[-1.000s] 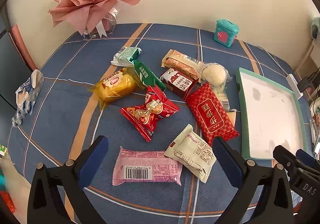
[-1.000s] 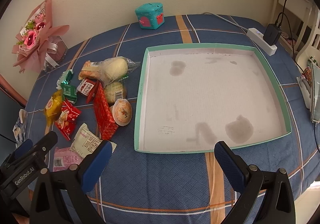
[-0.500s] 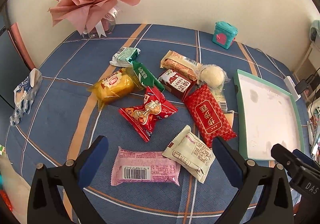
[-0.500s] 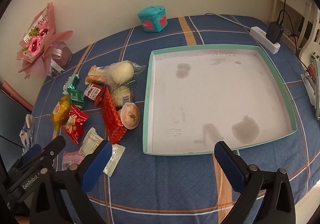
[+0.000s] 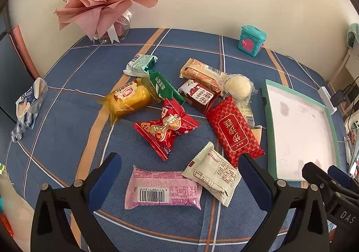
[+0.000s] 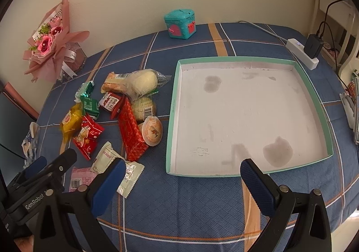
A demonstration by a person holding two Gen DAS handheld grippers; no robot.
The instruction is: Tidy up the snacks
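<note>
Several wrapped snacks lie scattered on the blue plaid tablecloth [image 5: 67, 117]. A pink packet [image 5: 162, 189] and a cream packet [image 5: 213, 173] lie nearest, with a red patterned pack [image 5: 233, 131], a red candy-shaped bag [image 5: 166, 127] and a yellow cake [image 5: 129, 98] behind them. My left gripper [image 5: 179, 176] hangs open just above the pink packet, holding nothing. A shallow white tray with a teal rim [image 6: 172, 103] stands to the right of the pile. My right gripper [image 6: 180, 179] is open over the tray's near edge, empty.
A pink flower bouquet [image 5: 101, 0] and a teal toy box [image 5: 251, 40] stand at the back near the wall. A crumpled blue-white wrapper [image 5: 29, 103] lies at the left table edge. A white power strip with a charger [image 6: 307, 49] sits at the far right.
Both cameras have shifted slightly: the tray sits further right in the right wrist view, and the snacks further left in the left wrist view. Nothing was grasped.
</note>
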